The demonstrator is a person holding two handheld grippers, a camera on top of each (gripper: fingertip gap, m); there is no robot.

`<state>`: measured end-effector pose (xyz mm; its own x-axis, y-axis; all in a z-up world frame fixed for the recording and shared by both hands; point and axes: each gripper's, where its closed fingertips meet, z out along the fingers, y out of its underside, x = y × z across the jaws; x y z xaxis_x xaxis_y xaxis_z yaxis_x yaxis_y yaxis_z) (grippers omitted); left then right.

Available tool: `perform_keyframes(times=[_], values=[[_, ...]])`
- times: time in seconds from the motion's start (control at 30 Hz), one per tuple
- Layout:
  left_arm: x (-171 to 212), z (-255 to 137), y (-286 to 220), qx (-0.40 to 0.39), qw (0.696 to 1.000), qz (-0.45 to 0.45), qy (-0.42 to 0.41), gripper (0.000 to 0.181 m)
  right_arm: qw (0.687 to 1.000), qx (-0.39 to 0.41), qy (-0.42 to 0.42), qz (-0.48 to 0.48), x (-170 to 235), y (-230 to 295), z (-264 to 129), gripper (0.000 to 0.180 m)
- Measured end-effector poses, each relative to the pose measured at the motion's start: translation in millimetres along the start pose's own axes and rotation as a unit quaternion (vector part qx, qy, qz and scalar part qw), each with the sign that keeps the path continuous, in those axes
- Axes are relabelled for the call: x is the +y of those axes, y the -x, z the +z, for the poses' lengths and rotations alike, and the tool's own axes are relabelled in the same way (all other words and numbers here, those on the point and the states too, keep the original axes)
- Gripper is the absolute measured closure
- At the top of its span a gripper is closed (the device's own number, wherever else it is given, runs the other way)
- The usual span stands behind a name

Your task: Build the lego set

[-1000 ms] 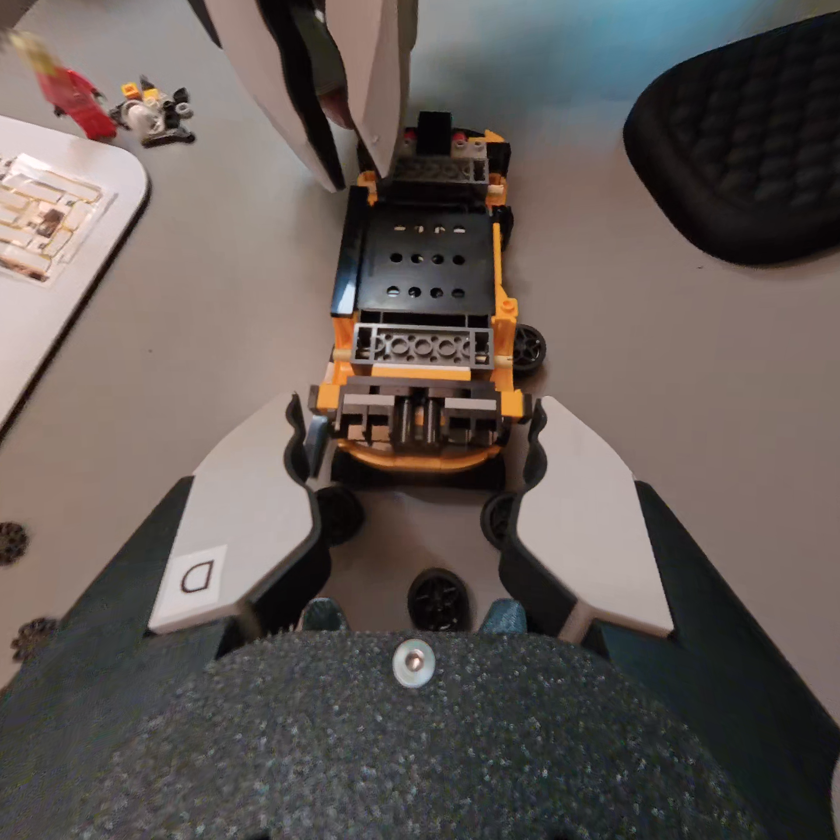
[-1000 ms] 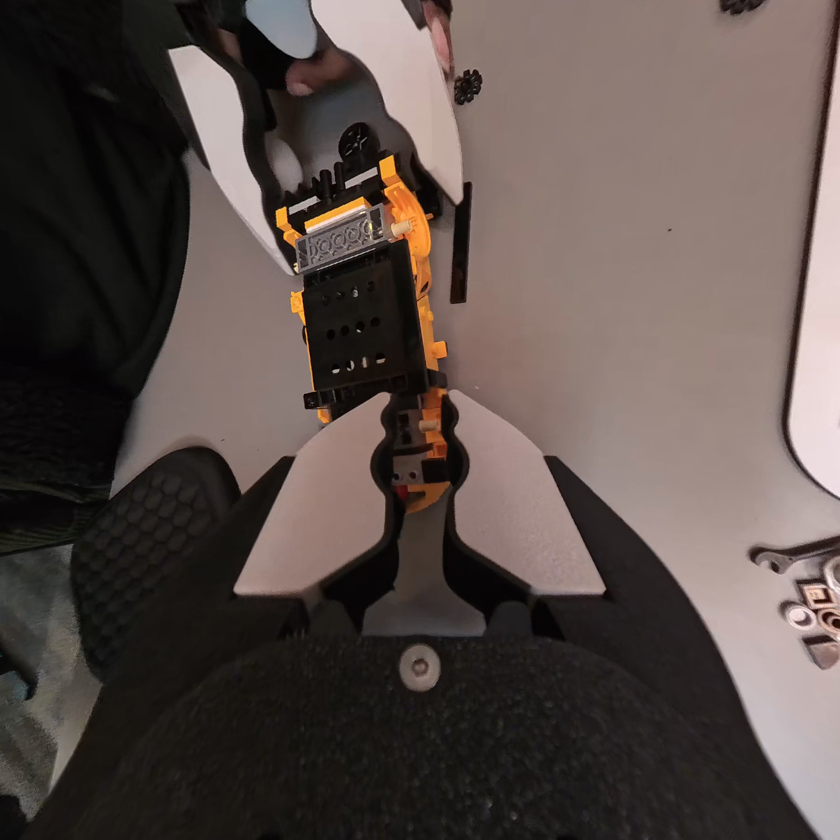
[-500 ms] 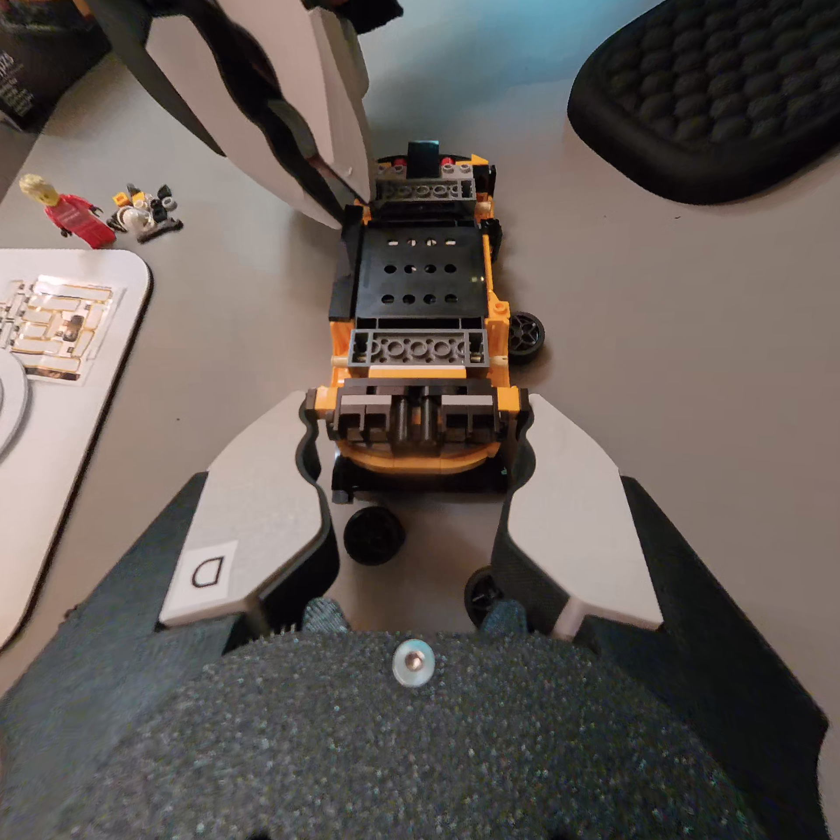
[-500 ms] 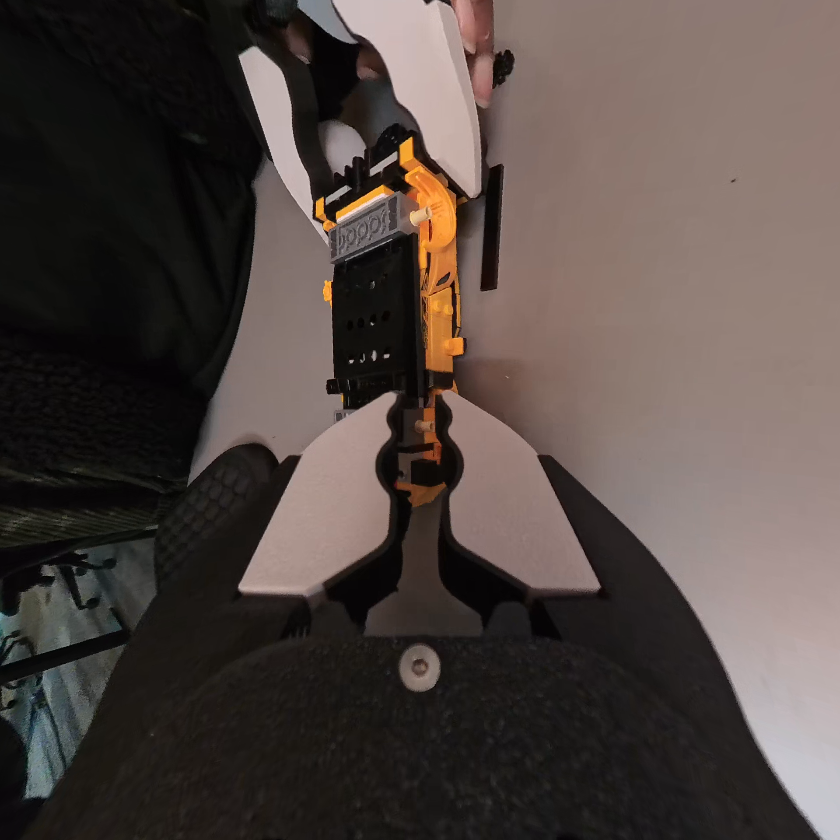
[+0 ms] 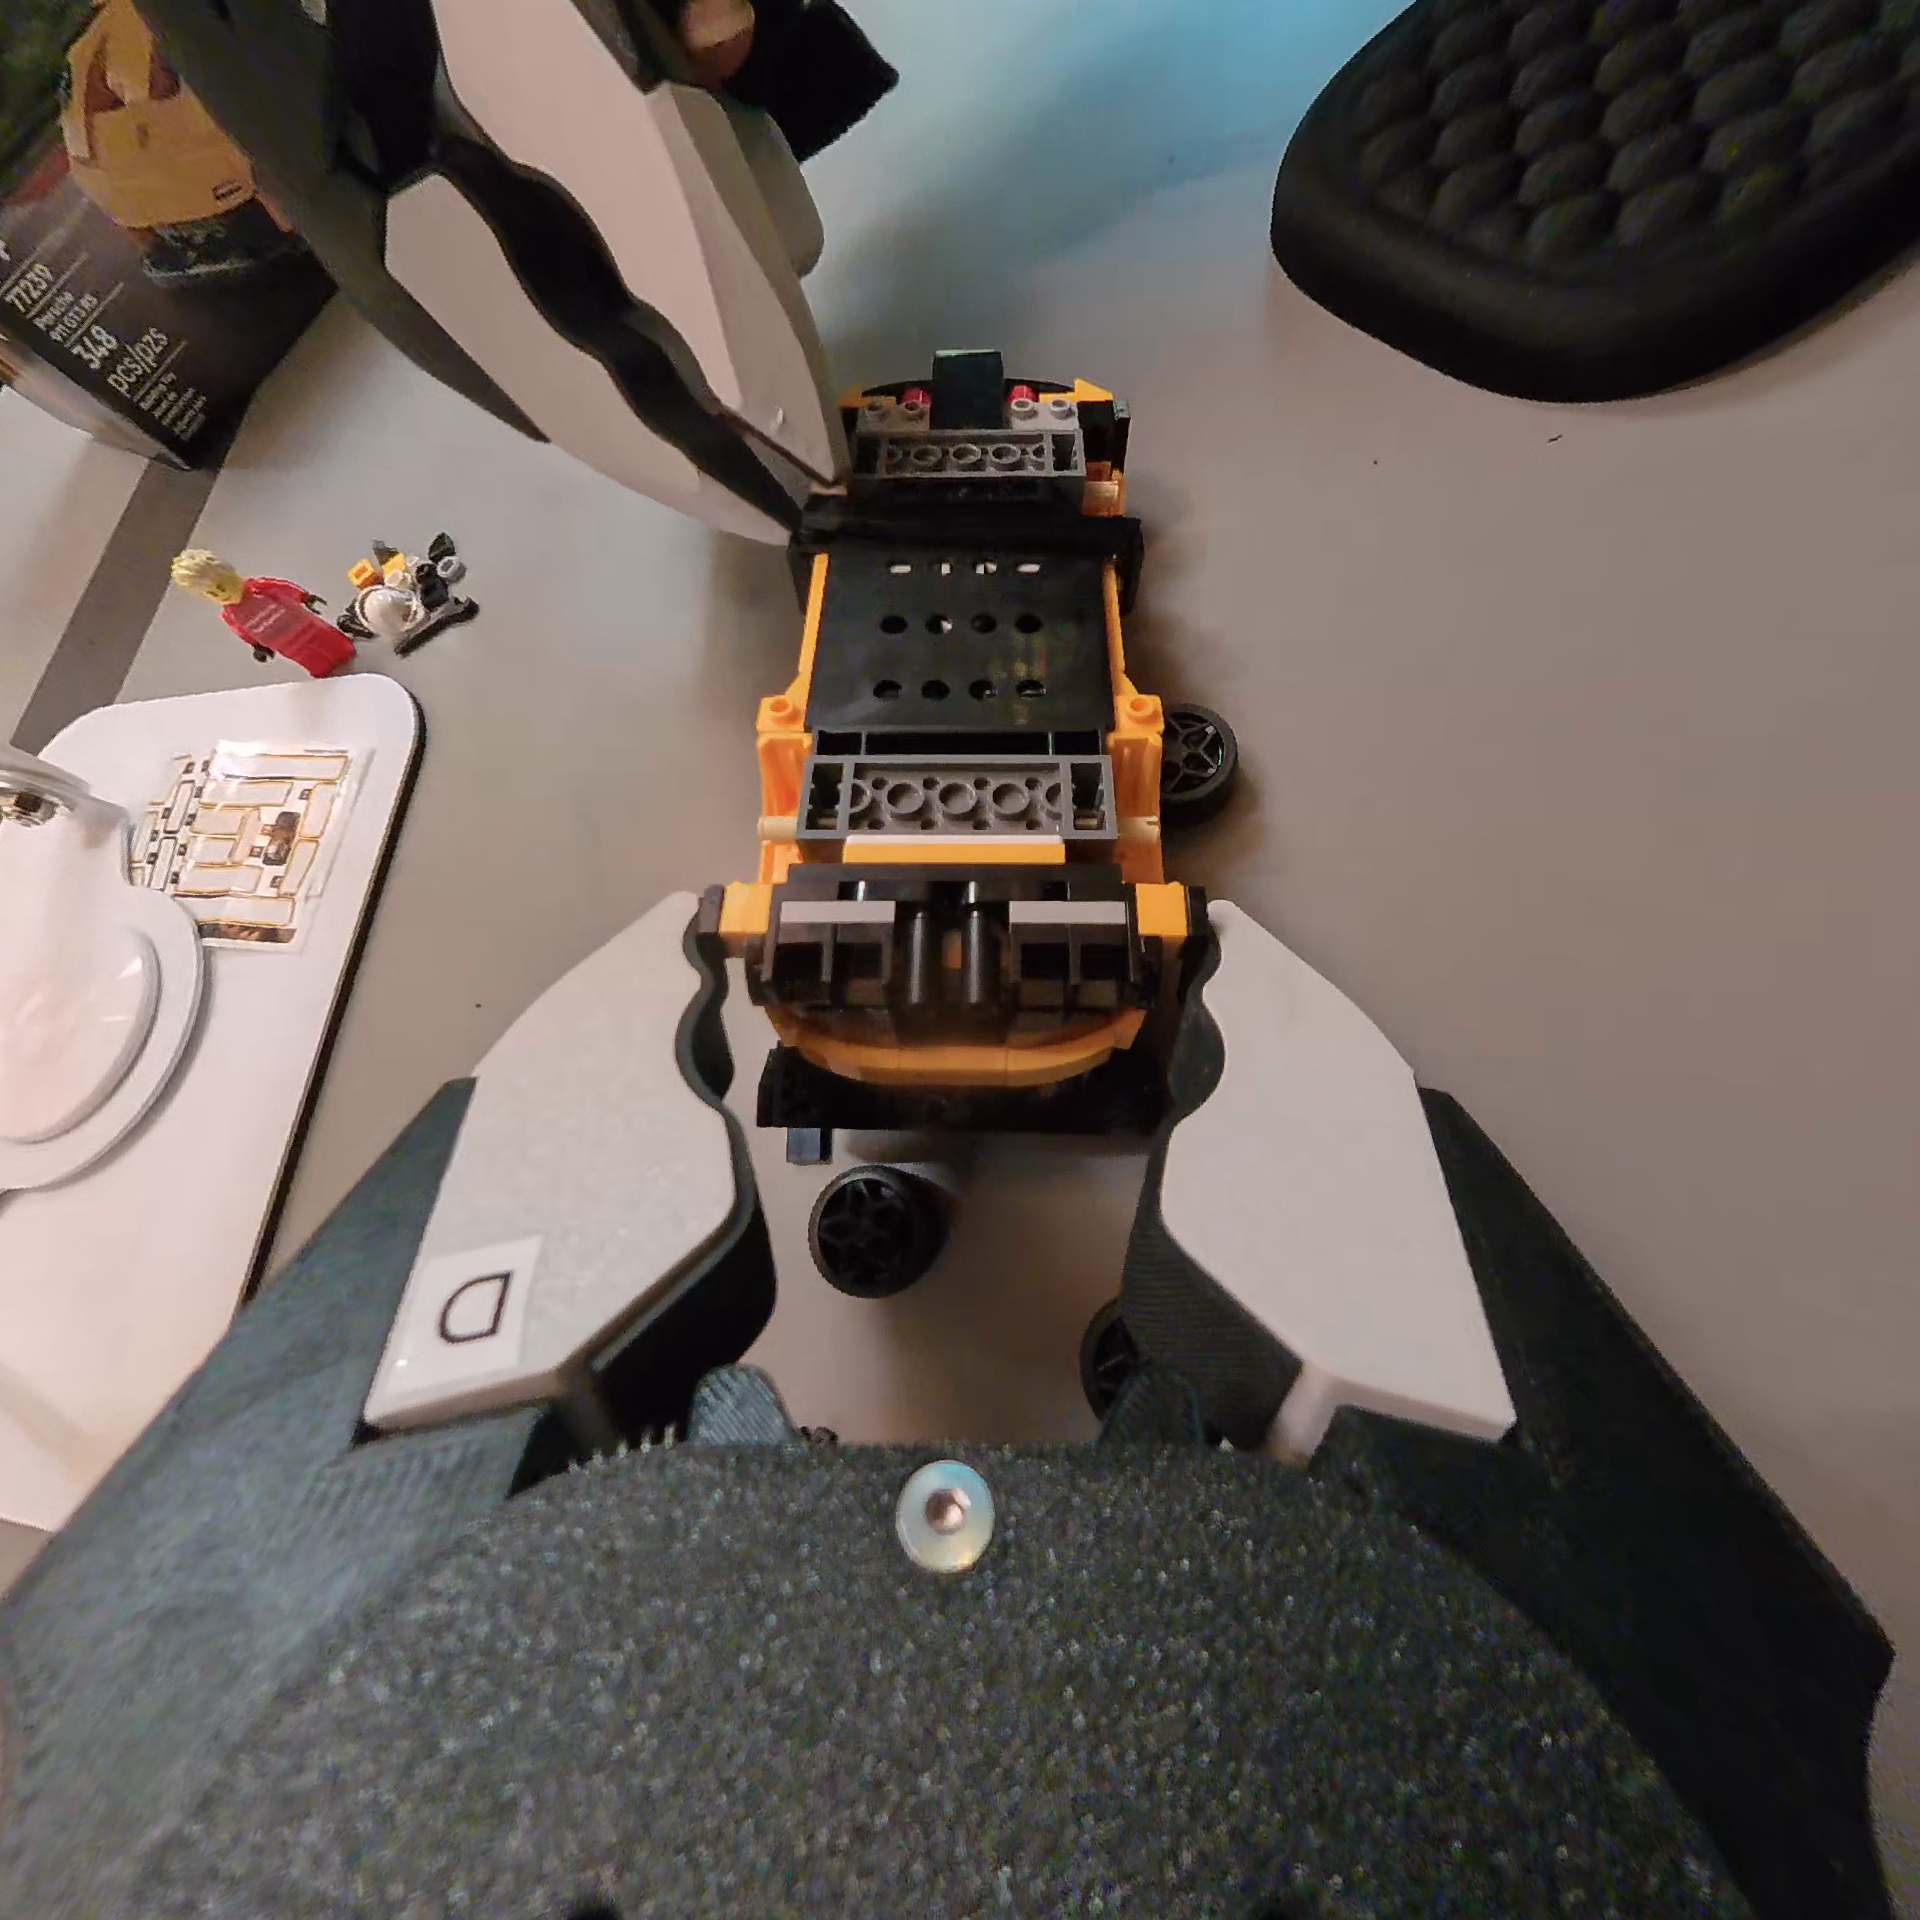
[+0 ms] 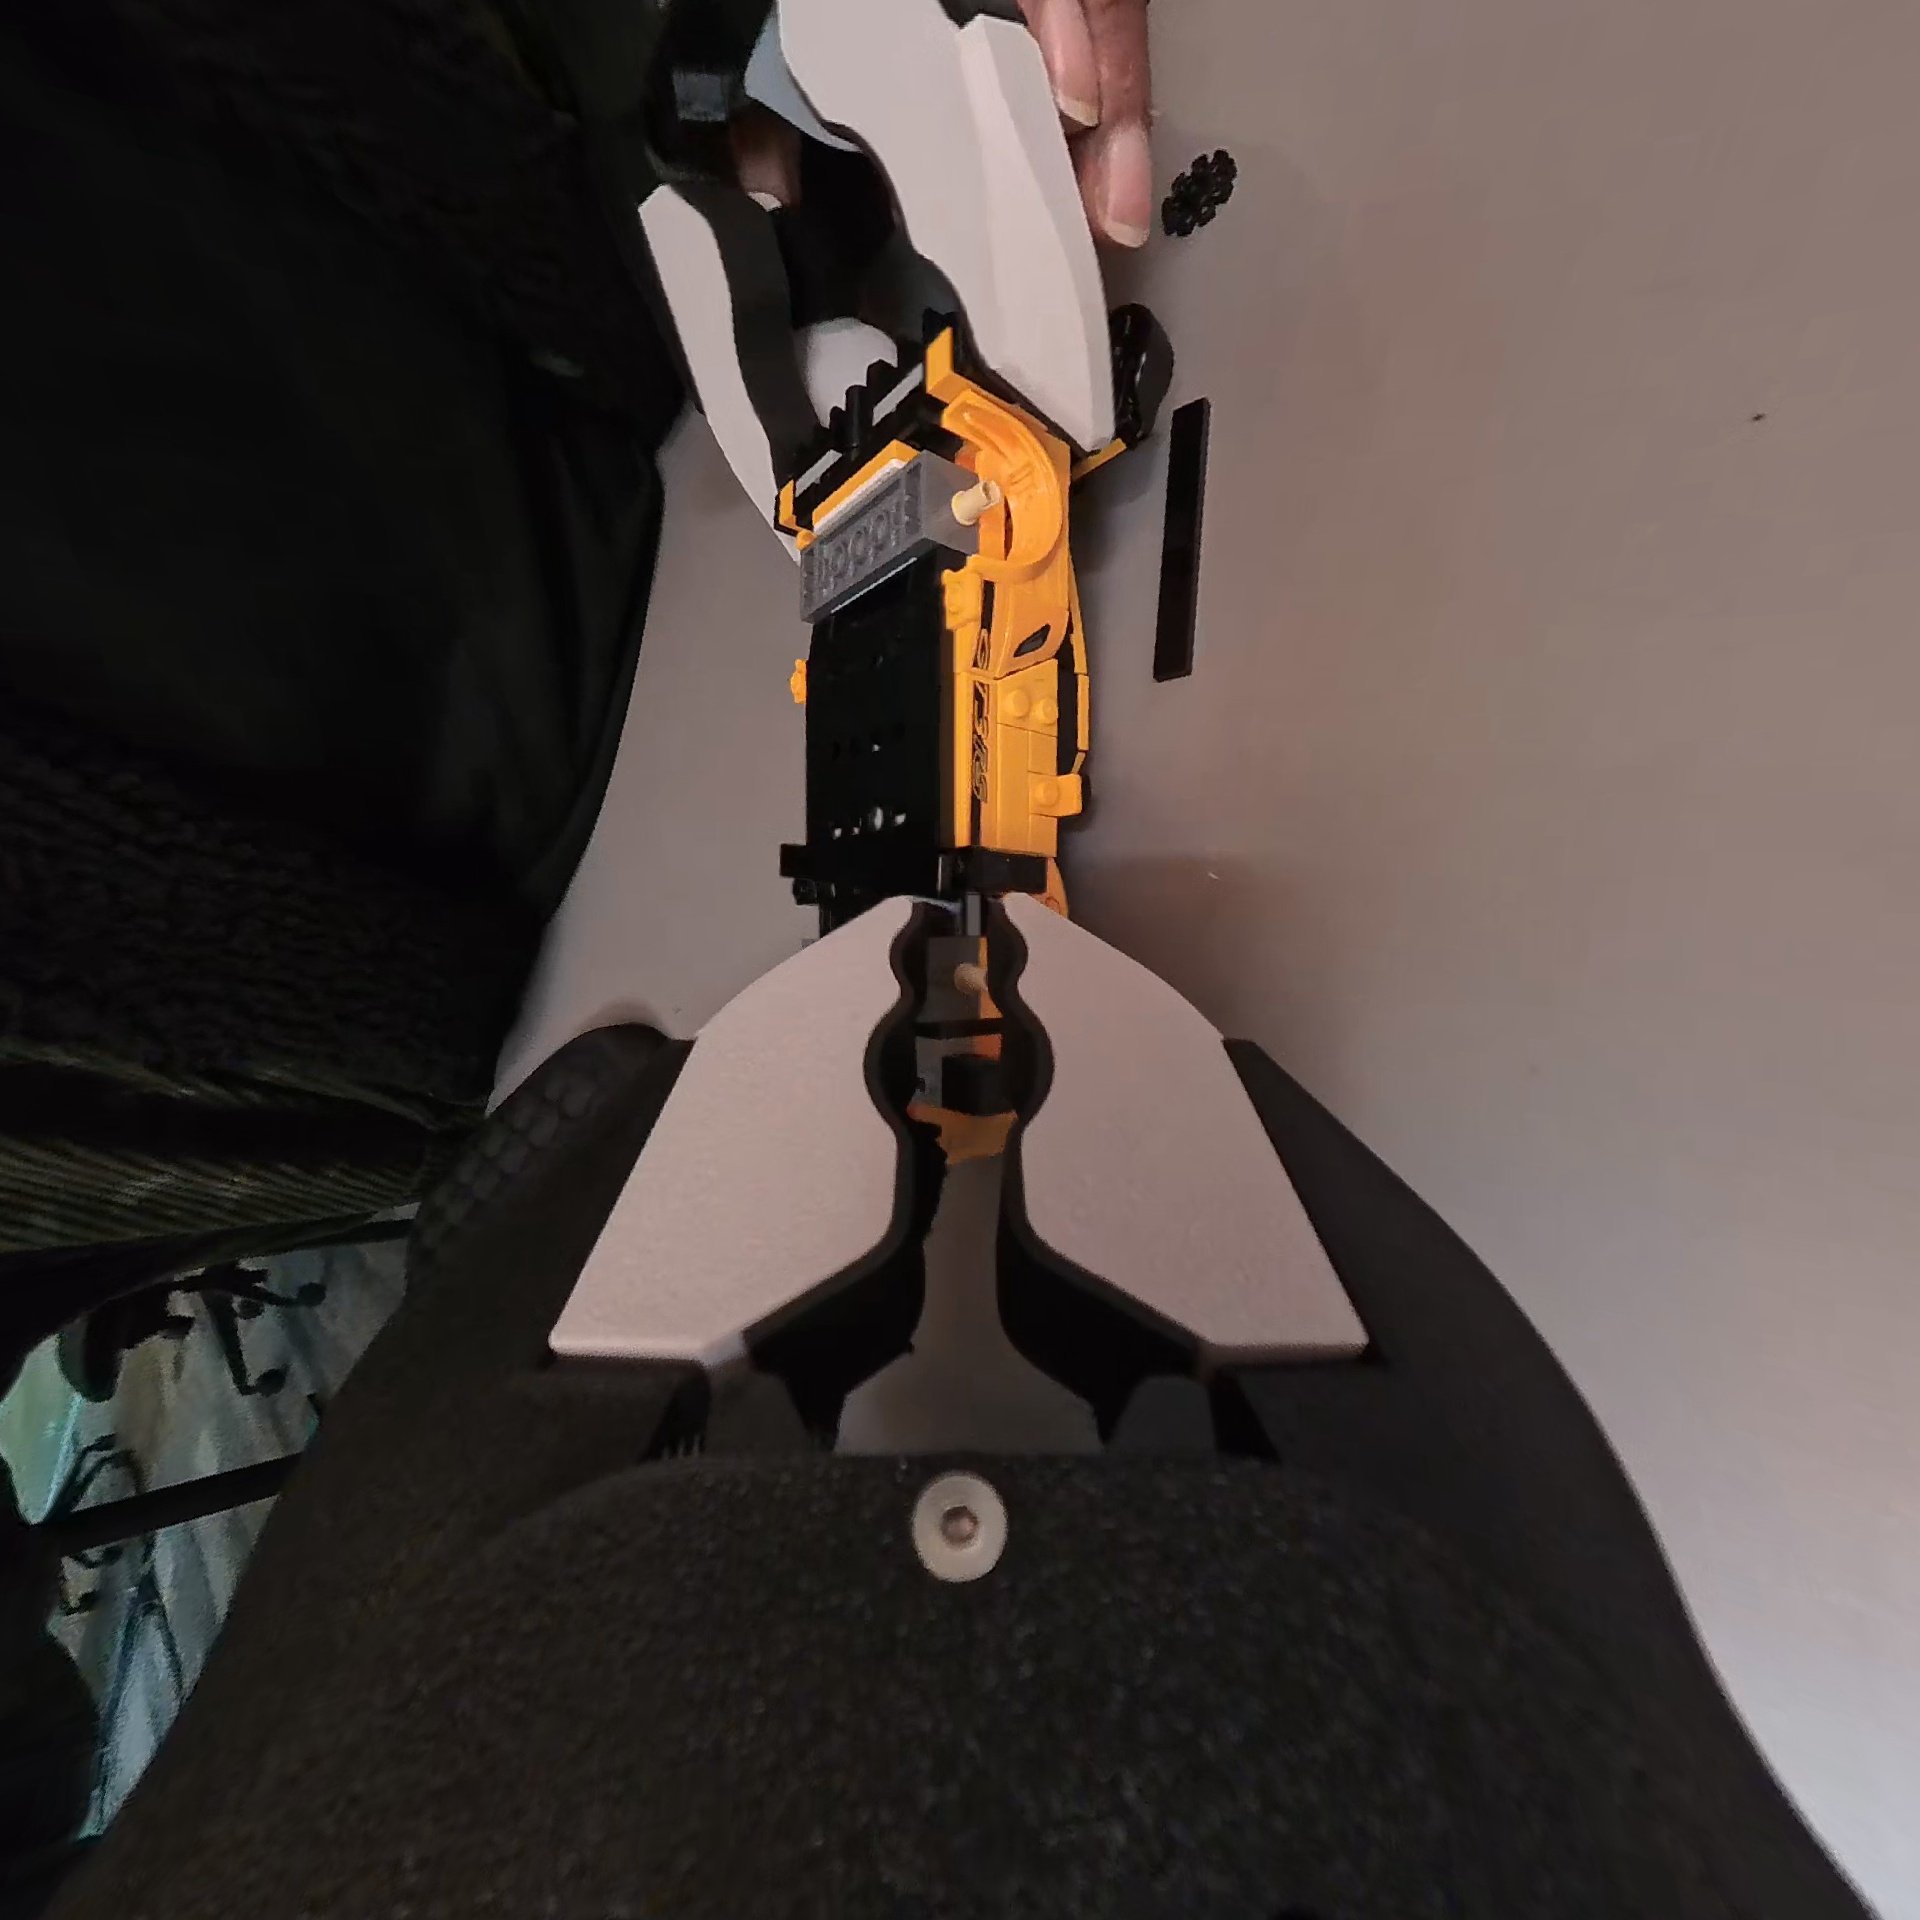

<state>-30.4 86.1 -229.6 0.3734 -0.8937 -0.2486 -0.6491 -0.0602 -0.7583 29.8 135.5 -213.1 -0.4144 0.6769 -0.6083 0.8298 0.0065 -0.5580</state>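
Observation:
The orange and black lego car (image 5: 961, 644) is held underside up between both grippers, above the grey table (image 5: 1507, 831). My left gripper (image 5: 956, 935) is shut on the sides of its near end. My right gripper (image 5: 800, 499) comes in from the upper left and pinches the far end. In the right wrist view the car (image 6: 1023, 644) shows its orange side, with my right gripper (image 6: 961, 925) shut on a narrow part of its near end and my left gripper (image 6: 930, 457) at the far end. A loose black strip (image 6: 1181, 540) lies on the table beside it.
Loose black wheels (image 5: 878, 1231) (image 5: 1200, 764) lie under and beside the car. A minifigure (image 5: 265, 613) and small parts (image 5: 410, 603) lie at left, by a white board (image 5: 343, 935) with a sticker sheet (image 5: 249, 831). The set's box (image 5: 125, 260) stands far left. A black cushion (image 5: 1621, 177) is at right. About 9 cm separates my left fingertips from my right. Both grippers' tips are roughly 20 cm from the minifigure (image 5: 265, 613).
My left gripper has closed onto the car's end. The car has been raised and rolled, so its orange side now faces the right wrist camera. My right gripper keeps its hold.

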Motion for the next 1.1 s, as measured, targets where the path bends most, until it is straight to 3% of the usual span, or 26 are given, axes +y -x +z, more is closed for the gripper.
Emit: perform_keyframes(times=[0.3,0.6,1.1], values=[[0.5,-0.3,0.2,0.003,1.0,-0.002,-0.004,0.098,0.996,0.071,-0.002,-0.049,-6.8,2.8,-8.6,0.165],[-1.0,-1.2,-0.7,-0.011,1.0,0.026,0.0,0.097,0.998,0.056,0.011,-0.027,-3.1,0.1,5.3,0.159],[-2.5,-2.8,-1.3,-0.008,1.0,0.023,-0.006,0.098,0.999,0.032,-0.015,0.013,-5.3,-4.8,3.4,0.164]])
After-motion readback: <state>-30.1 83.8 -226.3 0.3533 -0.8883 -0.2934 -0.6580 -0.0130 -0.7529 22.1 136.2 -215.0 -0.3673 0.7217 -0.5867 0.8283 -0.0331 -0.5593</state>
